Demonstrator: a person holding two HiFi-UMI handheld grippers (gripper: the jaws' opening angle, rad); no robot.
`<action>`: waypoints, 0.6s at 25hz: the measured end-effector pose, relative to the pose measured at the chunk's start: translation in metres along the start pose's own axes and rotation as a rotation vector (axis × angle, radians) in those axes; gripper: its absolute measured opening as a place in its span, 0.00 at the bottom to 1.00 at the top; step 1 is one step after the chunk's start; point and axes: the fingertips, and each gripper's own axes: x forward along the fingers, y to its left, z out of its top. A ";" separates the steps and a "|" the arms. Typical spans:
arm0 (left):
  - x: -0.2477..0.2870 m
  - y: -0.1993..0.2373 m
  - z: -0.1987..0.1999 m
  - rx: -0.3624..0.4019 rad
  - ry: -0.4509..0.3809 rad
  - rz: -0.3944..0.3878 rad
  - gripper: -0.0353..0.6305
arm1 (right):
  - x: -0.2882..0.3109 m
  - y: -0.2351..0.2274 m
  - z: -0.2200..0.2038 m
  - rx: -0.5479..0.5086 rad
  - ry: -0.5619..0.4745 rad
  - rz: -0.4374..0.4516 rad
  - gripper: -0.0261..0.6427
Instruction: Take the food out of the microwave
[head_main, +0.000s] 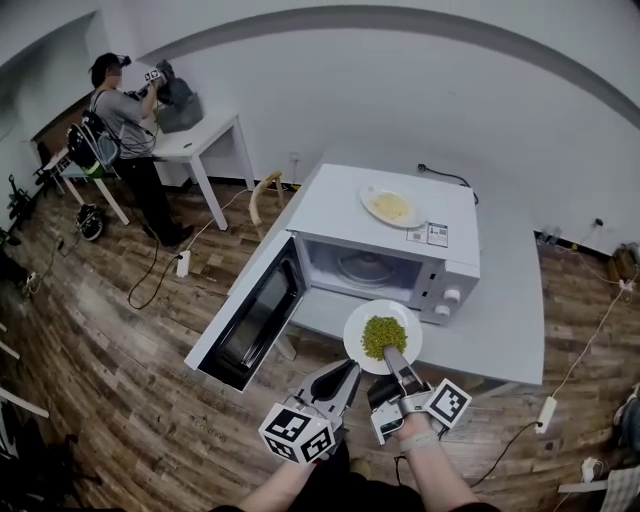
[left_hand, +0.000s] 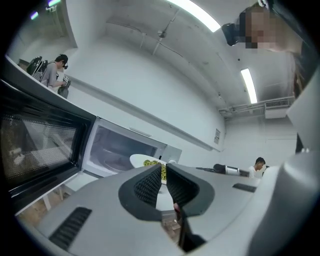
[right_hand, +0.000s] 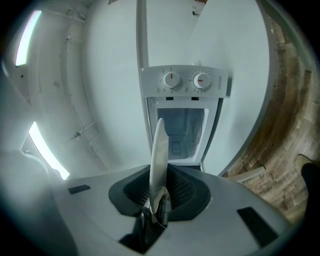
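Closest in, the left gripper (head_main: 350, 369) is sitting shut and empty, just beside the right gripper (head_main: 393, 354), which is clamping the rim of a white plate (head_main: 354, 338) of green peas (head_main: 383, 335). That plate is hanging outside the microwave (head_main: 400, 240) on the counter (head_main: 510, 320), in front of its cavity, with the door (head_main: 250, 318) standing open.

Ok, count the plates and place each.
2. One plate of green food in the right gripper, outside the open microwave; one plate of yellow food on the microwave's top.
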 end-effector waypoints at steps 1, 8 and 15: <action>-0.004 -0.003 0.001 0.003 -0.004 0.002 0.10 | -0.004 0.002 -0.002 0.002 0.001 0.002 0.15; -0.030 -0.016 0.003 0.021 -0.024 0.024 0.10 | -0.025 0.013 -0.014 0.002 0.013 0.008 0.15; -0.055 -0.022 0.002 0.020 -0.047 0.064 0.10 | -0.045 0.020 -0.030 0.002 0.037 0.010 0.15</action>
